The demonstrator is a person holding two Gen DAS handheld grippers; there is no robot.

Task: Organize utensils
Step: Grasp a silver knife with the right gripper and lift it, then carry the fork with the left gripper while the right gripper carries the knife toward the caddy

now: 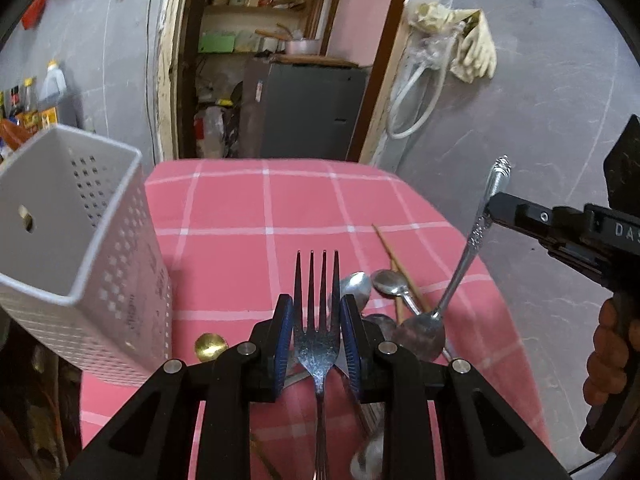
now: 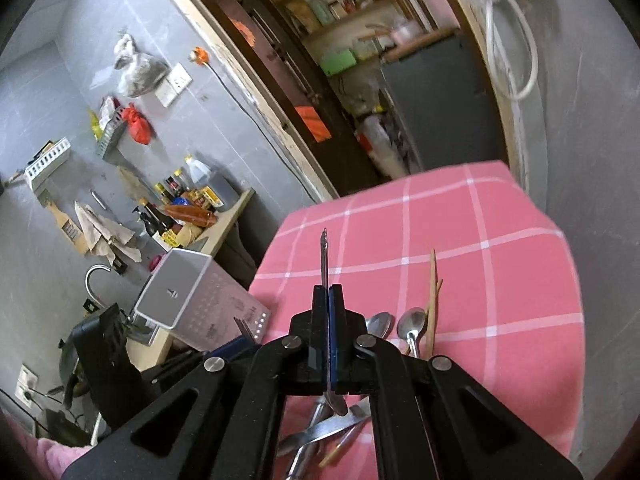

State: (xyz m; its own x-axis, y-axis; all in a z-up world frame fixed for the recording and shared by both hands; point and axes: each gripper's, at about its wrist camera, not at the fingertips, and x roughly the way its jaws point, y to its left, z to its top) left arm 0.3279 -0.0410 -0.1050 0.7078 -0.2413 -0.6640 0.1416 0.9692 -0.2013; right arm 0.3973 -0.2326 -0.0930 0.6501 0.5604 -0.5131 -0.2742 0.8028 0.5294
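My left gripper [image 1: 316, 312] is shut on a steel fork [image 1: 317, 320], tines pointing away, held over the pink checked tablecloth [image 1: 248, 208]. The white perforated utensil holder [image 1: 76, 248] stands at the left, empty as far as I can see; it also shows in the right wrist view [image 2: 192, 300]. My right gripper [image 2: 328, 300] is shut on a large ornate-handled spoon [image 1: 468, 248], handle up, seen edge-on in the right wrist view [image 2: 324, 256]. Loose spoons [image 1: 388, 284] and wooden chopsticks [image 1: 396, 260] lie on the cloth below.
A brass round object [image 1: 209, 346] lies by the holder's base. More utensils [image 2: 320, 432] lie under the right gripper. The table's far edge meets a doorway with a grey cabinet [image 1: 312, 108]. A counter with bottles [image 2: 188, 208] is to the left.
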